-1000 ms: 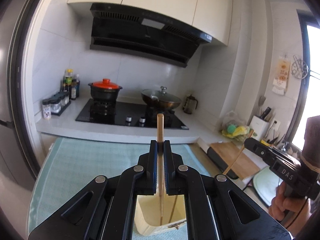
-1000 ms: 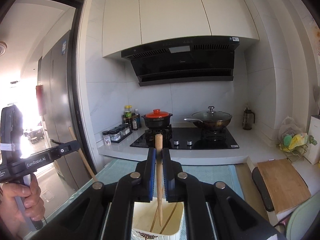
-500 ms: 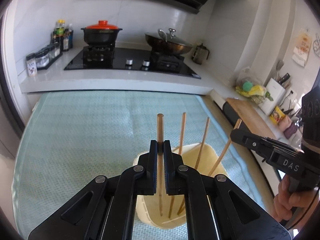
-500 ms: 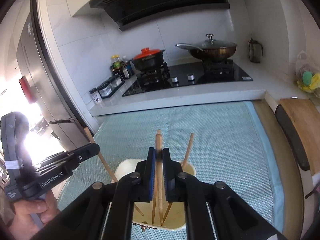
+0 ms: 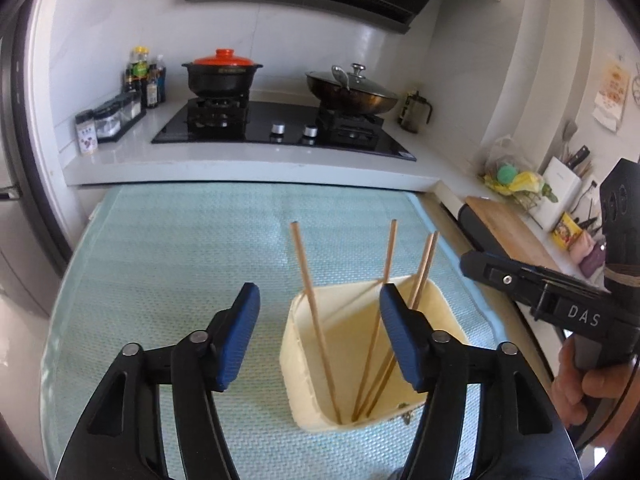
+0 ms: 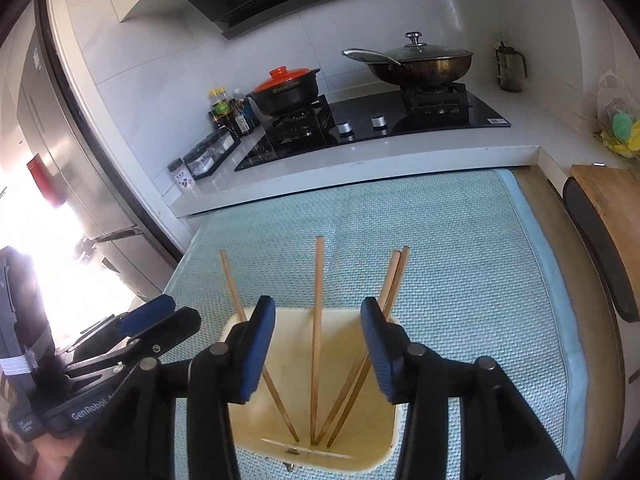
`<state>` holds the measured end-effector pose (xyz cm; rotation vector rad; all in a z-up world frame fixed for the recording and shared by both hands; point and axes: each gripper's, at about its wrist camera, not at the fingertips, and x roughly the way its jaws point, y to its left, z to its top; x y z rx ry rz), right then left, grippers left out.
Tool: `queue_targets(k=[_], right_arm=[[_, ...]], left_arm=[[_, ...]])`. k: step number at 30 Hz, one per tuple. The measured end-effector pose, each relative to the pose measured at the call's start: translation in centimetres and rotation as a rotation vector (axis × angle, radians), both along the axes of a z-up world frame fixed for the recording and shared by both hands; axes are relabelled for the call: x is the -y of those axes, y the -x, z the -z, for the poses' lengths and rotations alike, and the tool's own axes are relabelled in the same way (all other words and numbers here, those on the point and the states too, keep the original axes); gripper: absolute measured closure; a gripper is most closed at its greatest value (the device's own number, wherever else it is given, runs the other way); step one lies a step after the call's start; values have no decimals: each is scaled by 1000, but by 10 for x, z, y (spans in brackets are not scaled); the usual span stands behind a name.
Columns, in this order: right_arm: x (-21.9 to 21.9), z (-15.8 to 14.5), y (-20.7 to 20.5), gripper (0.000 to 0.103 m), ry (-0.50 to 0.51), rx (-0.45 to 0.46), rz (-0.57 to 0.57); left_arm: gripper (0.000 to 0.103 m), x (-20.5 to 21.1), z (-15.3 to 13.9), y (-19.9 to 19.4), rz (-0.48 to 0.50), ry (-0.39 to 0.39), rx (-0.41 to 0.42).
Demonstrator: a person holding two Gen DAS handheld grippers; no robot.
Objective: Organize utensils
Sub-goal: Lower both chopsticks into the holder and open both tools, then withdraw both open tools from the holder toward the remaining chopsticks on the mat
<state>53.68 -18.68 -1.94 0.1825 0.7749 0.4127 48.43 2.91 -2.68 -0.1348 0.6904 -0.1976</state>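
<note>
A cream square holder [image 5: 440,312] [image 6: 384,420] stands on a pale blue mat [image 5: 180,260] [image 6: 460,260]. Several wooden chopsticks [image 5: 310,304] [image 6: 318,300] stand loose in it, leaning against its walls. My left gripper [image 5: 320,332] is open and empty, just above and left of the holder. My right gripper [image 6: 318,344] is open and empty right over the holder's mouth. The right gripper also shows at the right of the left wrist view [image 5: 472,264], and the left gripper at the lower left of the right wrist view [image 6: 160,316].
Behind the mat is a white counter [image 5: 240,164] with a black hob, a black pot with a red lid [image 5: 222,76], a lidded wok [image 5: 352,92] and spice jars [image 5: 112,116]. A wooden cutting board [image 5: 508,228] and a knife block lie to the right. A fridge stands at the left.
Both grippers have opened and let go of the chopsticks they held; those chopsticks now stand in the holder. Both views have tilted down toward the holder.
</note>
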Motion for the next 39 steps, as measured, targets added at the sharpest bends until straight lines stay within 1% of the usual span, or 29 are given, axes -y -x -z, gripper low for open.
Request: queue_targets(k=[2,4,7,10,13,16,19,22,26,28,31,32,35,39], right_arm=[[5,-12,20,57,20,37,-4],[11,-23,45,56,54,77,-12],[21,-33,88,54,124,137,-18],[30,-35,135,53,194,191,-28],[40,-28,181,46,257,232,-20],[50,-13,222,45,300,250,-6],[60,7,261,45,309,258,15],[70,33,296,42,300,250,62],[79,67,331,42,305,226,132],[78,83,345,42,324,219,144],[74,100,356,42,356,204,138],[73,105,358,42,353,196,135],[71,114,364,42,341,186,141],[67,123,366,42,317,167,139]], left_arm=[[10,-3,-8,24,-32,-66,39],[2,-5,-13,54,-62,-142,76],[1,-9,-8,99,-77,-216,102],[0,-12,8,137,-135,-271,68],[1,-16,27,174,-157,-281,42],[1,-21,48,206,-181,-310,8],[1,-26,70,238,-207,-310,1],[1,-29,96,265,-196,-295,-35],[1,-39,128,285,-208,-186,-131],[1,-42,140,290,-211,-128,-174],[1,-47,149,293,-187,-29,-195],[1,-47,149,293,-192,-28,-190],[1,-39,148,290,-207,-103,-166],[1,-27,146,290,-166,-134,-145]])
